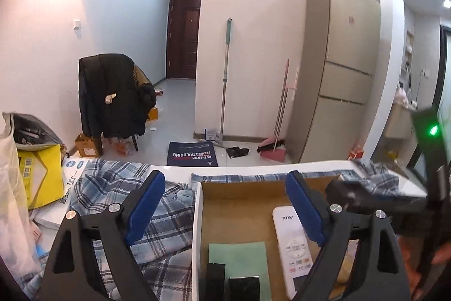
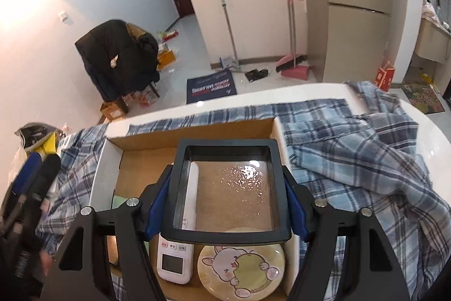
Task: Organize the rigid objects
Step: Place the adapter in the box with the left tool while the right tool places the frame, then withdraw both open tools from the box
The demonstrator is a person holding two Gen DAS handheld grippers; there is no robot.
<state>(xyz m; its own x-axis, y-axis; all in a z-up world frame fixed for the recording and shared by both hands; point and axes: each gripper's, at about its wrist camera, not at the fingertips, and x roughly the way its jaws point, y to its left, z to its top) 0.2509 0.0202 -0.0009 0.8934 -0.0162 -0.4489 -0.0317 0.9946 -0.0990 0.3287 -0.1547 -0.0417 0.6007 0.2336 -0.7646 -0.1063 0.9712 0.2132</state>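
A: where's the magnifier?
B: right gripper (image 2: 225,205) clamps the black square magnifier (image 2: 228,188) over the cardboard box (image 2: 197,131) (remote (image 2: 176,261) underneath). Left gripper (image 1: 225,205) gapes wide, nothing between its pads.

Two handheld black grippers with blue pads

The left gripper (image 1: 225,205) and right gripper (image 2: 225,212) are alike: matte black angular finger arms with triangular cut-outs, round silver screws at the pivots, and blue ribbed pads (image 1: 145,209) lining the inner faces of the fingertips. In the left view, the other unit's black body carries a small green light (image 1: 432,129).
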